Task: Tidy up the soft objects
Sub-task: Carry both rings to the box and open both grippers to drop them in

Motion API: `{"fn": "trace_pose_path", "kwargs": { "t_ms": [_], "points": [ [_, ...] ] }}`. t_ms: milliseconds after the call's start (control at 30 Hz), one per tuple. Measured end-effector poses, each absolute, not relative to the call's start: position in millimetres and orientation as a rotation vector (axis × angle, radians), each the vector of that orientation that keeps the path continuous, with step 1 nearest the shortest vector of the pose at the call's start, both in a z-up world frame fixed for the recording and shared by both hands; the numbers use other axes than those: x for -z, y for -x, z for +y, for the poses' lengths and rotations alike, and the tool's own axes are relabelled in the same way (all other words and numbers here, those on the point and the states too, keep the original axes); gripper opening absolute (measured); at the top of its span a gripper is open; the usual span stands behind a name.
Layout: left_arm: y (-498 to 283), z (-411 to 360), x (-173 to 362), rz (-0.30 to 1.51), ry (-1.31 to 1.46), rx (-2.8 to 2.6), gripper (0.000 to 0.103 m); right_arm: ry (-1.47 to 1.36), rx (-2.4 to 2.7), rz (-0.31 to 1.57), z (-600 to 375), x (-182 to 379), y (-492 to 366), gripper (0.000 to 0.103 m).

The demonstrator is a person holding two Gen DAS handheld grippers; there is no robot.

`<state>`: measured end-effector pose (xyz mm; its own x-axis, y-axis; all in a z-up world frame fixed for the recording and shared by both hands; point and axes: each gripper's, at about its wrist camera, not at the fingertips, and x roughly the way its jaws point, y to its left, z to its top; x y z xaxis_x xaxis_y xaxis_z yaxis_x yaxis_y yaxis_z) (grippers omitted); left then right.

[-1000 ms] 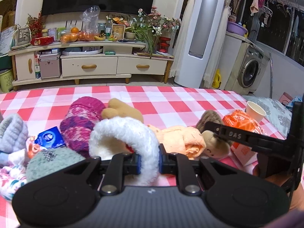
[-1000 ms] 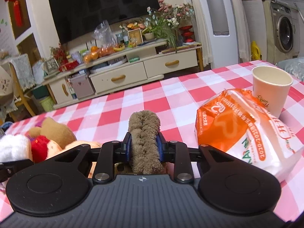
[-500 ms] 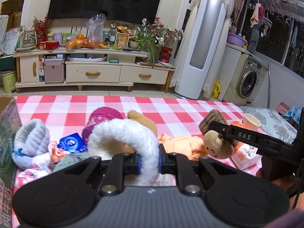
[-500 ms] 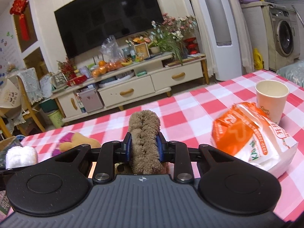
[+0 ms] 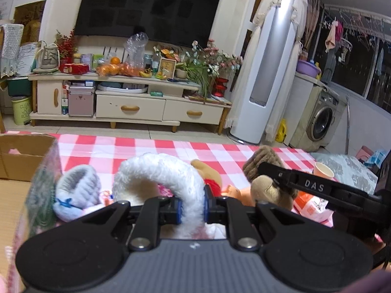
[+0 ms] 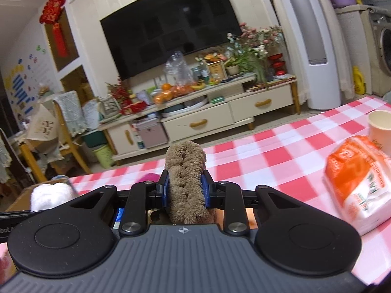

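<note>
Wall television (image 5: 146, 9), cream cabinet (image 5: 129, 107) (cluttered), washing machine (image 5: 321, 119)

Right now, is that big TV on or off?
Off. The TV screen is dark in both views, showing only faint reflections.

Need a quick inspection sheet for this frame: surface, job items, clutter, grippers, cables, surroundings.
Surface: red-and-white checked tablecloth, wrinkle-free where visible.
Job's things: white fluffy ring and brown plush toy both gripped; grey-blue knitted piece and yellow plush lie on the cloth; cardboard box at the left edge.
Clutter: orange packet, paper cup.
Grippers: left gripper shut on the white fluffy ring; right gripper shut on the brown plush toy.
Cables: nothing seen.
Surroundings: television, cabinet, washing machine.
</note>
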<state>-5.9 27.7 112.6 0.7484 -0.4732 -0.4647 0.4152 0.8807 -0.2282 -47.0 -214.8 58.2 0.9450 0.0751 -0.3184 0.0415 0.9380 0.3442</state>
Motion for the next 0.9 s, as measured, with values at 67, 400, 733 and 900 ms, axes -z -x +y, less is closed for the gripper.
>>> {"fn": "trace_pose_path", "kwargs": {
  "t_ms": [67,400,733,900],
  "points": [
    [7.9,35.0,-115.5,0.526,0.118,0.480,0.013,-0.363,-0.053,0.335,-210.0,-59.6,43.1,0.032],
    [13.6,76.0,-129.4,0.479,0.165,0.414,0.013,-0.354,-0.242,0.328,-169.7,-73.4,32.0,0.032],
    [11.7,125.6,-132.4,0.454,0.240,0.305,0.013,-0.412,-0.416,0.366,-136.8,-73.5,19.6,0.032],
    [5.5,151.0,-126.4,0.468,0.256,0.221,0.013,-0.396,-0.486,0.380,-118.2,-74.1,19.8,0.032]
  ]
}}
